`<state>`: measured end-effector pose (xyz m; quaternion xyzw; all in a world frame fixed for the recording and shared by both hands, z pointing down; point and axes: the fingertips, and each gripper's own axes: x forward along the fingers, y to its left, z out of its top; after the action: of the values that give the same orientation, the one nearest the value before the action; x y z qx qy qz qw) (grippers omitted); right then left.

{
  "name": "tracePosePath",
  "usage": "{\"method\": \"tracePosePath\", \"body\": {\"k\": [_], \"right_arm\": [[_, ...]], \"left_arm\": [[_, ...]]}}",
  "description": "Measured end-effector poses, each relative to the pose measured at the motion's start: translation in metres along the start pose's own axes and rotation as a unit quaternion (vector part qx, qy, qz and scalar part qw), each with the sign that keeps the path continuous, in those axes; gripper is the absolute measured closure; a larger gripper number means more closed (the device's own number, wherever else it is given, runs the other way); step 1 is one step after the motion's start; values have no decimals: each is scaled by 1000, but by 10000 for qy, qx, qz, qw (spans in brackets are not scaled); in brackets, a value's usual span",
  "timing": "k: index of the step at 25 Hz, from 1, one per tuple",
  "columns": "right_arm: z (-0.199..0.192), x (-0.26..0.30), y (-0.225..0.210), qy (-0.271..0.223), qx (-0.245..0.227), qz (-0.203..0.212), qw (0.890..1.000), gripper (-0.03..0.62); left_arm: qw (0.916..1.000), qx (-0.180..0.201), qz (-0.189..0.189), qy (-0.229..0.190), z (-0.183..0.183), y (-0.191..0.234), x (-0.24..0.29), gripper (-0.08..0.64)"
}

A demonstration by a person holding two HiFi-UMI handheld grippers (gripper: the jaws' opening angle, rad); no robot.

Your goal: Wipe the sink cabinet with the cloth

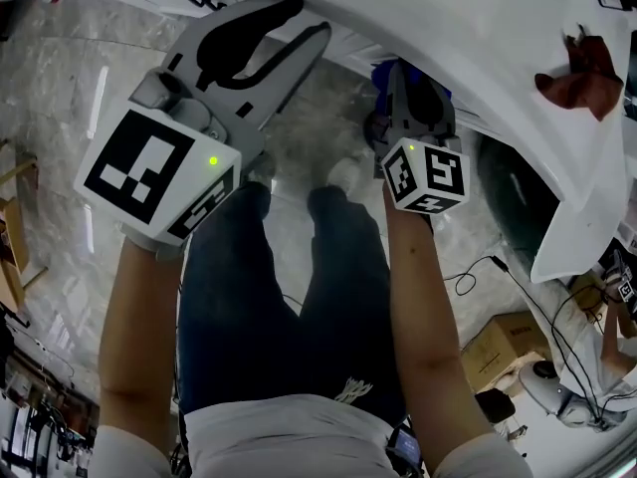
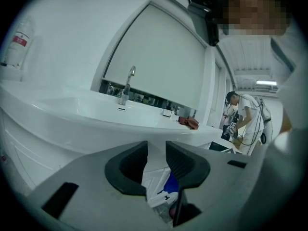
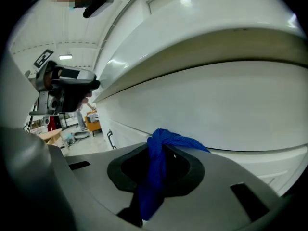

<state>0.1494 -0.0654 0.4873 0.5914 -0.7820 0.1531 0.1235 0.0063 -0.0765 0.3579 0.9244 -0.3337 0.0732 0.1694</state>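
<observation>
The white sink cabinet (image 1: pixel 478 28) curves across the top of the head view, and its front panel (image 3: pixel 216 105) fills the right gripper view. My right gripper (image 1: pixel 398 78) (image 3: pixel 161 150) is shut on a blue cloth (image 3: pixel 156 172) (image 1: pixel 381 72) and holds it close to the cabinet front, below the counter's overhang. To its left my left gripper (image 1: pixel 309 23) (image 2: pixel 156 150) points at the cabinet with its jaws a little apart and nothing between them. Through that gap the blue cloth (image 2: pixel 172 182) shows.
On the counter lies a red cloth (image 1: pixel 582 73) (image 2: pixel 188 122), right of the basin (image 2: pixel 96 109) and faucet (image 2: pixel 127 83). A bottle (image 2: pixel 17 44) stands at the far left. A person (image 2: pixel 245 119) works beyond the counter's end. A cardboard box (image 1: pixel 498 342) and cables (image 1: pixel 468 277) lie on the floor.
</observation>
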Motion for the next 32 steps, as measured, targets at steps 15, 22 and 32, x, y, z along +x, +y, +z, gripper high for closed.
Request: {"method": "tracePosePath", "body": {"k": [15,22,32], "right_arm": [[-72,11,-40,1223,177,-5,9923,522],[-78,-14,-81,1182,884,-230,9888,522],[-86,-50,-134,1020,1750,-852,9756,522]], "left_arm": [[10000,-59,39,-39,-1,1,0,442],[9999,-81,94,-42,-1,1,0,442],[9998,-105,182,-22,-1,2,-2,442]]}}
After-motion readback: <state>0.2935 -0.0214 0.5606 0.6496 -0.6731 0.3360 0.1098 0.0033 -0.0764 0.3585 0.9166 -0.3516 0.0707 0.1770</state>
